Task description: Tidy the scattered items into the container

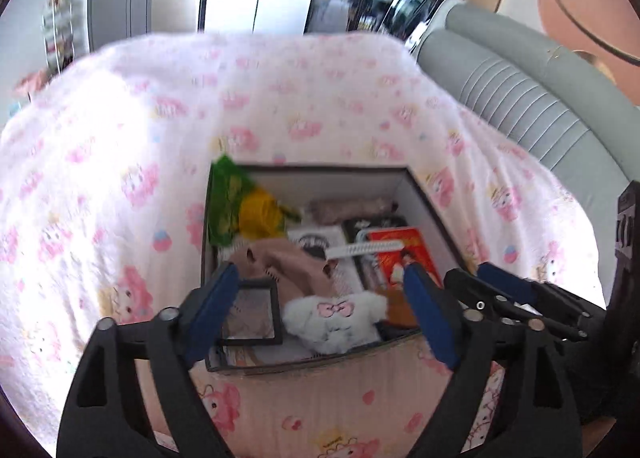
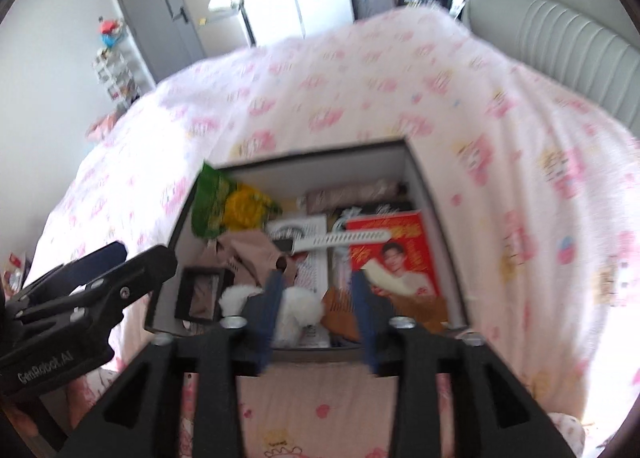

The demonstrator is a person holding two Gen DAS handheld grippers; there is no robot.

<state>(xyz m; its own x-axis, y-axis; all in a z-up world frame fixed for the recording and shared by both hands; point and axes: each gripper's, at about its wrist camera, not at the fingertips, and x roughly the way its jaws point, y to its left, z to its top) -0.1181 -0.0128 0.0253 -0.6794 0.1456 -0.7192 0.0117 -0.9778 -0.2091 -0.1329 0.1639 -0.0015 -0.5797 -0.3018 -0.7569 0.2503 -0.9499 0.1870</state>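
- Hovering over the filled box (image 1: 420,194), both tongs hang released and empty: left tongs (image 1: 320,298), right tongs (image 2: 316,298).
- Bedspread (image 1: 120,138) shows nothing loose from 9 to 3 o'clock; tidying looks finished, so next I'd withdraw.

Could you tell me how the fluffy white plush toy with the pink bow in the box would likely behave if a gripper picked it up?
The fluffy white plush toy with the pink bow looks soft, so it would probably squash between the fingers rather than resist. It is likely light for its size. Lying loosely on other items in the dark-rimmed cardboard box, it should lift free easily, though the long fur might let it slip.
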